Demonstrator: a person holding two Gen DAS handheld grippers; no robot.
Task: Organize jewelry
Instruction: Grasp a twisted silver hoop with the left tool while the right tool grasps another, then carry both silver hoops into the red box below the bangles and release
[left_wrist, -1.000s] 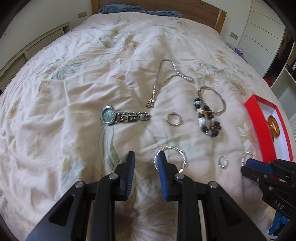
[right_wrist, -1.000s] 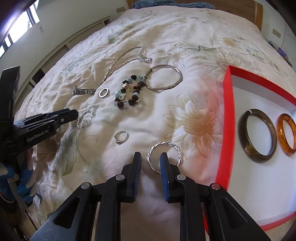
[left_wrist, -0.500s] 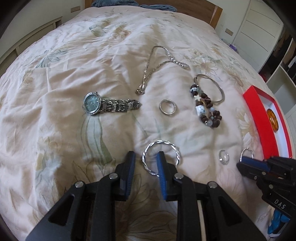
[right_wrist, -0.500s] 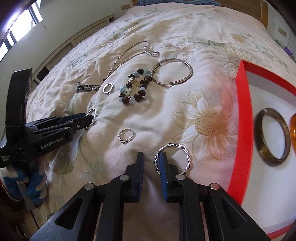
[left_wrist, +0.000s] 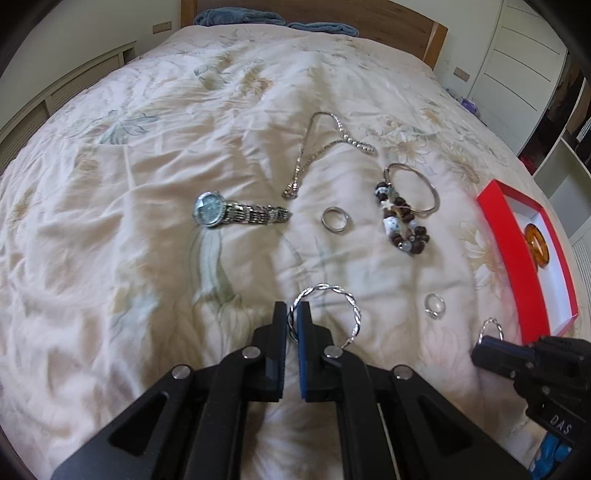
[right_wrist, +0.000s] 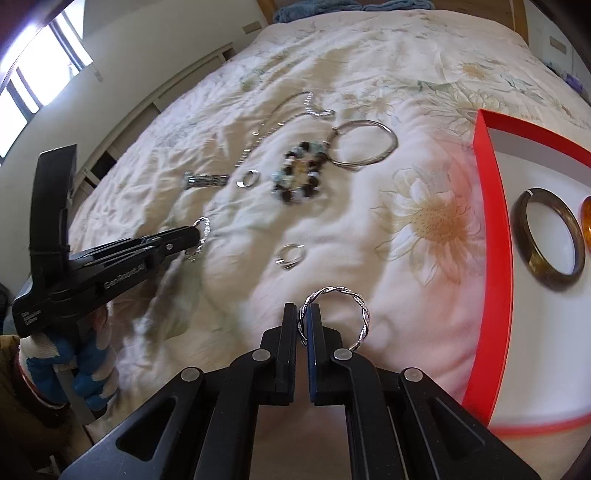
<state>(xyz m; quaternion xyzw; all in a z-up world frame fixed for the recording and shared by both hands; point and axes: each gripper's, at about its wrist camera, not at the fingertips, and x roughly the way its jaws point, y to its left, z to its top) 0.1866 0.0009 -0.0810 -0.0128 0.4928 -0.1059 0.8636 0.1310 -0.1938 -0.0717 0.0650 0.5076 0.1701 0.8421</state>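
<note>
My left tool (left_wrist: 291, 325) is pinching the near edge of a twisted silver bangle (left_wrist: 325, 314), and my right tool (right_wrist: 303, 325) is pinching a second twisted bangle (right_wrist: 334, 317) the same way; each grip catches only a thin arc of rim, so a quick swing could, I think, make the hoop pivot or slip free onto the bed (left_wrist: 110, 240); the soft quilt would swallow a dropped piece in its folds; just beyond, a small ring (right_wrist: 291, 254) lies loose and could be dragged if a hanging bangle sweeps it; to my right the red tray (right_wrist: 491, 229) already carries a brown bangle (right_wrist: 550, 243) and an amber one (right_wrist: 585, 229), so a careless release may knock them; farther off lie a watch (left_wrist: 236, 214), a plain ring (left_wrist: 334, 219), a bead bracelet (left_wrist: 402, 229), a thin bangle (left_wrist: 417, 184) touching it, and a chain (left_wrist: 325, 147) that could tangle.
</note>
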